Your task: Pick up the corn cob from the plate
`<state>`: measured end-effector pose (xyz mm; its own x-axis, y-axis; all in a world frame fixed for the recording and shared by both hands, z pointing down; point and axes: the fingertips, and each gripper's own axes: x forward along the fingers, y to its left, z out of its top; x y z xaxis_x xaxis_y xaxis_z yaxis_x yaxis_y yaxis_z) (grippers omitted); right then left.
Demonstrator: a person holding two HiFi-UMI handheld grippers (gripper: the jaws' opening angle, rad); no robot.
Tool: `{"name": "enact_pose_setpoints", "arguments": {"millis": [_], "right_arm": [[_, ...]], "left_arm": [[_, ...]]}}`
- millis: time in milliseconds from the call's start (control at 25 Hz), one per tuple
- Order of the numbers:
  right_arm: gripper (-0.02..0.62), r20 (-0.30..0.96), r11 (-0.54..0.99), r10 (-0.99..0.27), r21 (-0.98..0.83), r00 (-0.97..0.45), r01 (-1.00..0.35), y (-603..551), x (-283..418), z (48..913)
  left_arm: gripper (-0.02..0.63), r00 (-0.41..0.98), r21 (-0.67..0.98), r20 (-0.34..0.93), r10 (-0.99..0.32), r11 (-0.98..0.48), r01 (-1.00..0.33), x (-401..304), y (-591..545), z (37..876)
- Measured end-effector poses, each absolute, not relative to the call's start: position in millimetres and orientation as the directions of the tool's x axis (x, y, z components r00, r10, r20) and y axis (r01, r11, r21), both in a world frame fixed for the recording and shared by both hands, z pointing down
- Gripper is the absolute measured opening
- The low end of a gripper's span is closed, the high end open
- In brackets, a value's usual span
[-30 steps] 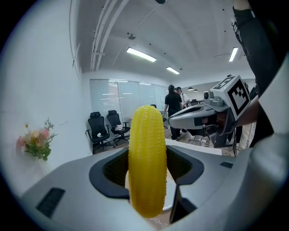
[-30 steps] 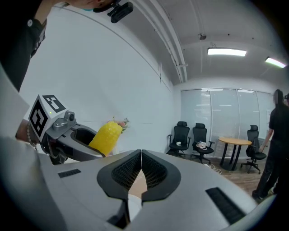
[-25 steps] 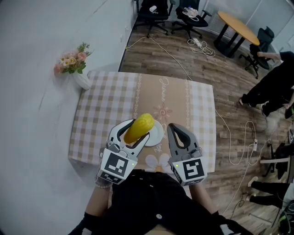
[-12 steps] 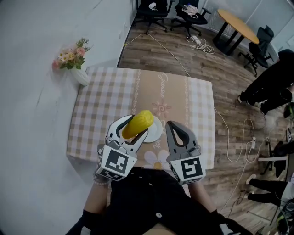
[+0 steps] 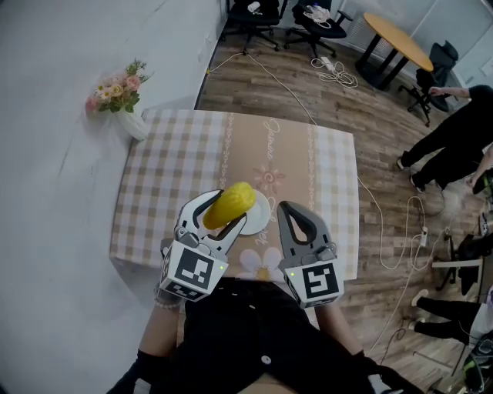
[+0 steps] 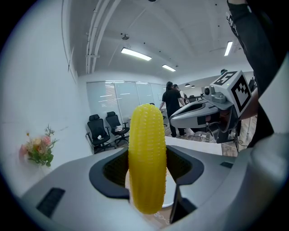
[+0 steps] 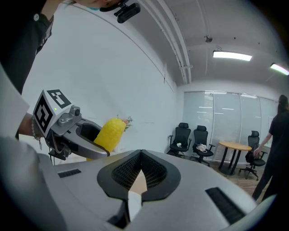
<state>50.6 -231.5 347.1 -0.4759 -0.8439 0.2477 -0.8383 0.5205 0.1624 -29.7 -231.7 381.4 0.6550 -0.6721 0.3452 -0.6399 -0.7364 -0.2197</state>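
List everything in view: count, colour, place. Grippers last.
corn cob: 1, yellow, clamped in the left gripper's jaws, above the plate
plate: 1, white, on the table near its front edge
table: 1, beige checked cloth with a floral centre strip, against the wall
flower vase: 1, white with pink flowers, at the table's far left corner
office chairs: at least 3, black, far end of the room
round table: 1, orange-brown top, far right
cables: white, on the wood floor
bystander: 1, in black, right edge
left gripper: 1, grey, jaws shut on the corn cob
right gripper: 1, grey, jaws together, empty, beside the plate
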Motion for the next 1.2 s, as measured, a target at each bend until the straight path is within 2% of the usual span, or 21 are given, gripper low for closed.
{"name": "enact_pose_setpoints", "arguments": {"millis": [1200], "right_arm": [[0.04,0.261,0.536,-0.834,0.167,-0.487,-0.828,-224.1,47.3,349.7]], "left_arm": [[0.258,0.662,-0.225,0.36,-0.657,-0.75,-0.622,-26.2,-222.0,383.9]]}}
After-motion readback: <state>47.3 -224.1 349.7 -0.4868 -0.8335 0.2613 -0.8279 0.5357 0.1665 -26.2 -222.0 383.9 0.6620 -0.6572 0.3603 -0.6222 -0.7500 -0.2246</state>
